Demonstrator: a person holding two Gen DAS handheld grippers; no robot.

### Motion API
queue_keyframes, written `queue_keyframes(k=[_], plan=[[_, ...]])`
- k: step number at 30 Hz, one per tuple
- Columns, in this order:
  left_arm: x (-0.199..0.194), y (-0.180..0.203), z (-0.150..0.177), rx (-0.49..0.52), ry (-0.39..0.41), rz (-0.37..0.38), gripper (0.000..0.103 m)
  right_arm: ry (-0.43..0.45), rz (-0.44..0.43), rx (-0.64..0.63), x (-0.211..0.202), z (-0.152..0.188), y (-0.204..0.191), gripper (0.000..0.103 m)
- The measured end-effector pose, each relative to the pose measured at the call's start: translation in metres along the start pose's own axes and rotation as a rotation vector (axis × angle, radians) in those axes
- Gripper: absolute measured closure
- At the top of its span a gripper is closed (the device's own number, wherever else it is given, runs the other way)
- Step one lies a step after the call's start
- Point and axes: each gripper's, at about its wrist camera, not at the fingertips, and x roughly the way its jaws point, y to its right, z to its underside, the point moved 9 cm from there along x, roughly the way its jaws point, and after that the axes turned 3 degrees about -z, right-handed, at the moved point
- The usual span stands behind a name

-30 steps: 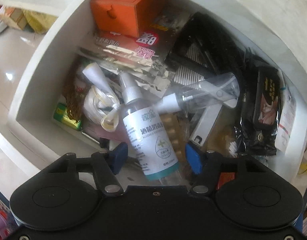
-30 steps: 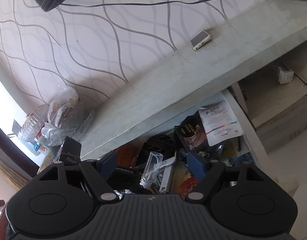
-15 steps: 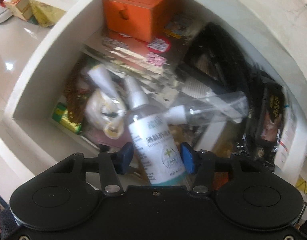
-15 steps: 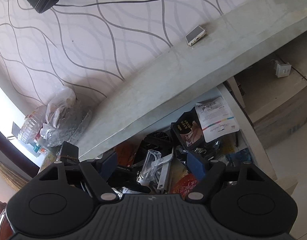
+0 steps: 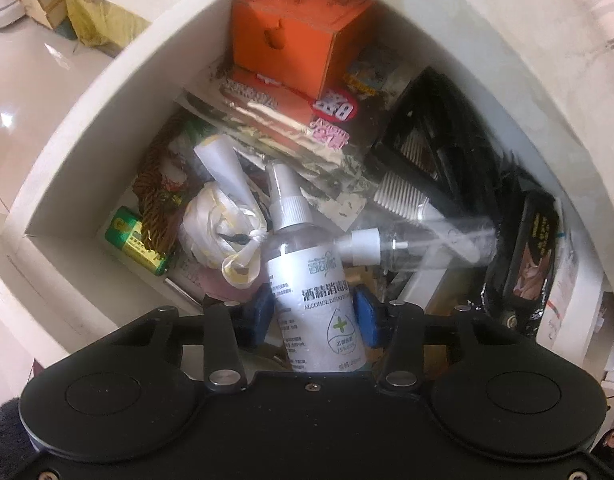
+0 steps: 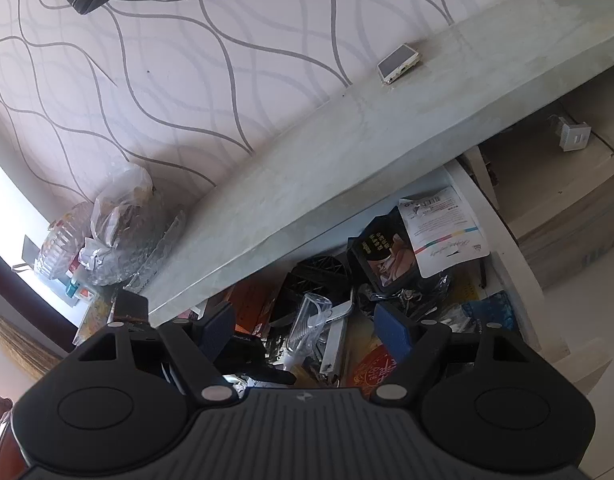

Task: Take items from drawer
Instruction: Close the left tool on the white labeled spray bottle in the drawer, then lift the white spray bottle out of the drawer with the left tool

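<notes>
The left hand-held gripper (image 5: 313, 318) pinches its blue pads on the cylindrical, paper-labelled spray bottle (image 5: 313, 292) over the cluttered white drawer (image 5: 87, 136). The right hand-held gripper (image 6: 305, 332) hangs spread, empty.

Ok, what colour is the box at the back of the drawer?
Orange; the box shows best in the left wrist view.

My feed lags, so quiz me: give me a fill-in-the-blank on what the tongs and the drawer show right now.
1. The left tongs are shut on the alcohol disinfectant ____.
2. The box at the drawer's far end is ____.
3. The right tongs are ____, gripping nothing.
4. The green battery lies to the ____ of the knotted white bag.

Missing words: spray bottle; orange; open; left
</notes>
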Motion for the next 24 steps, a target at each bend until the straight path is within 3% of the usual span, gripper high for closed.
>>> queue_keyframes(k=[10, 20, 24], plan=[[-0.033, -0.002, -0.007, 0.123, 0.191, -0.015, 0.064, -0.009, -0.017, 0.011, 0.004, 0.001, 0.0, 0.023], [-0.034, 0.012, -0.001, 0.224, 0.281, 0.007, 0.066, 0.0, -0.023, 0.016, 0.001, 0.001, 0.0, 0.023], [-0.054, 0.022, -0.004, 0.272, 0.39, 0.015, 0.066, 0.0, -0.024, 0.018, 0.001, 0.001, 0.0, 0.023]])
